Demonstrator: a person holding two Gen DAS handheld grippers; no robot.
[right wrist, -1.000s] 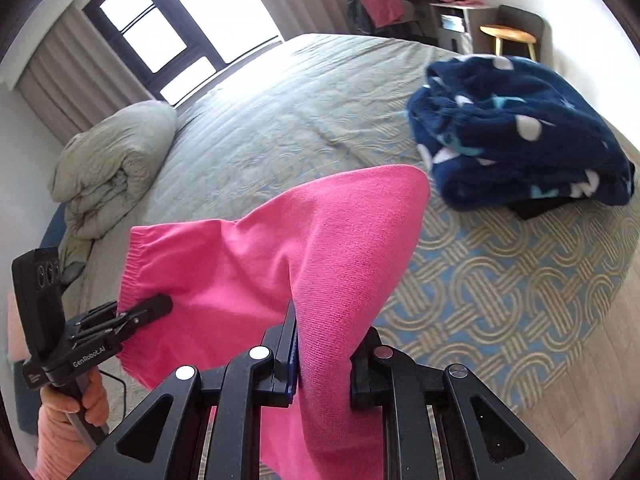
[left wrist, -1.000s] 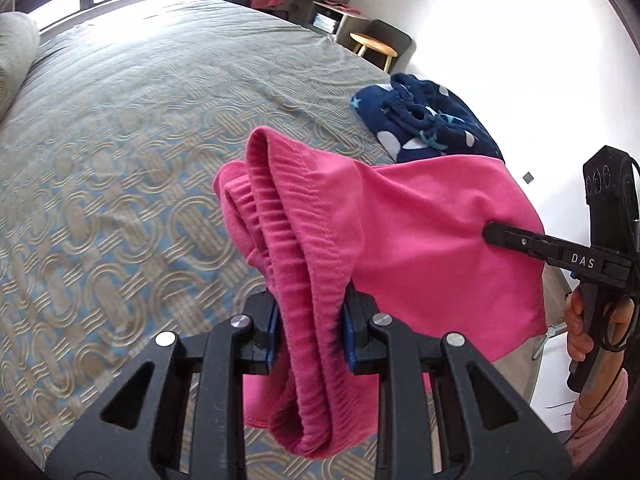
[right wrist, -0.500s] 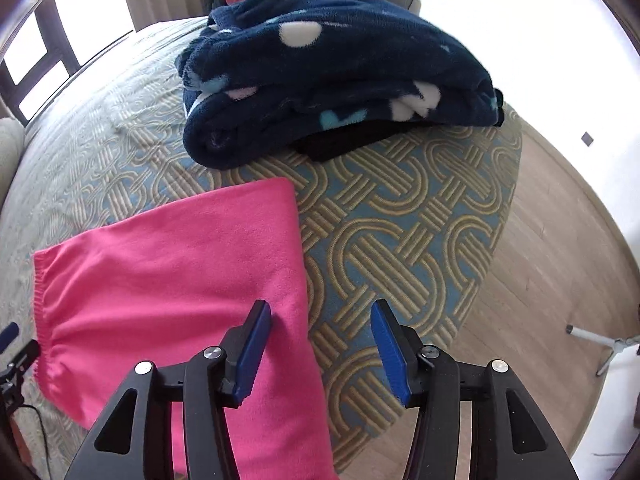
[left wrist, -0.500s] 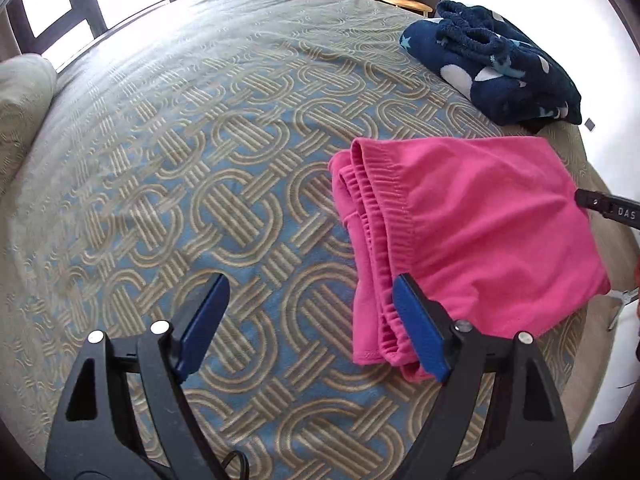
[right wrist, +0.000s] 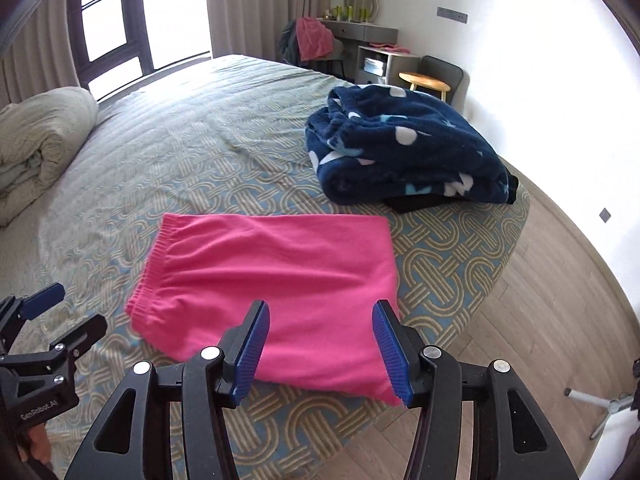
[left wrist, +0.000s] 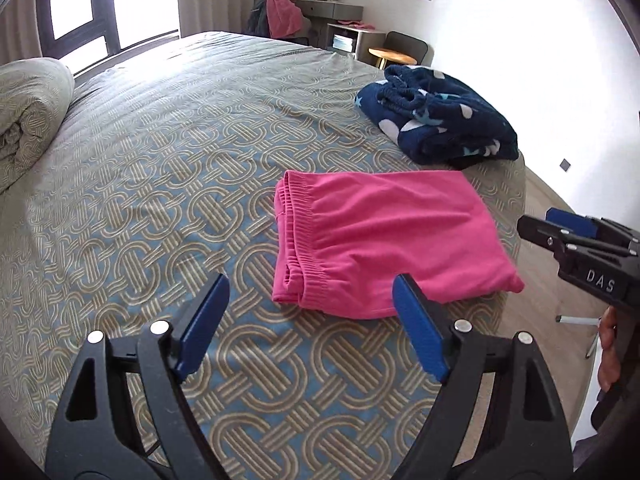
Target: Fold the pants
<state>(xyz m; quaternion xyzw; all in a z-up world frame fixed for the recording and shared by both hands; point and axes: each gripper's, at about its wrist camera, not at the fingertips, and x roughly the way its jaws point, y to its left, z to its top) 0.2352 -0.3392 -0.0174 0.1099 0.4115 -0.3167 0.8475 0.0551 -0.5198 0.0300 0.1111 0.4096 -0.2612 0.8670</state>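
The pink pants [left wrist: 384,236] lie folded flat on the patterned bed cover, waistband toward the left; they also show in the right wrist view [right wrist: 280,284]. My left gripper [left wrist: 308,320] is open and empty, held above the bed just in front of the waistband end. My right gripper [right wrist: 320,344] is open and empty, above the near right edge of the pants by the bed's corner. Each gripper shows in the other's view: the right one [left wrist: 560,228] and the left one [right wrist: 60,312].
A folded navy blanket with white dots [left wrist: 440,124] lies on the bed behind the pants, over a black item [right wrist: 416,202]. A rolled grey duvet [left wrist: 28,116] sits far left. The bed edge [right wrist: 516,236] drops to wooden floor at the right. A tripod leg [right wrist: 600,404] stands there.
Both grippers were shut on the pants and held them up a second ago. They opened, the pants now lie on the bed, and both grippers have pulled back.
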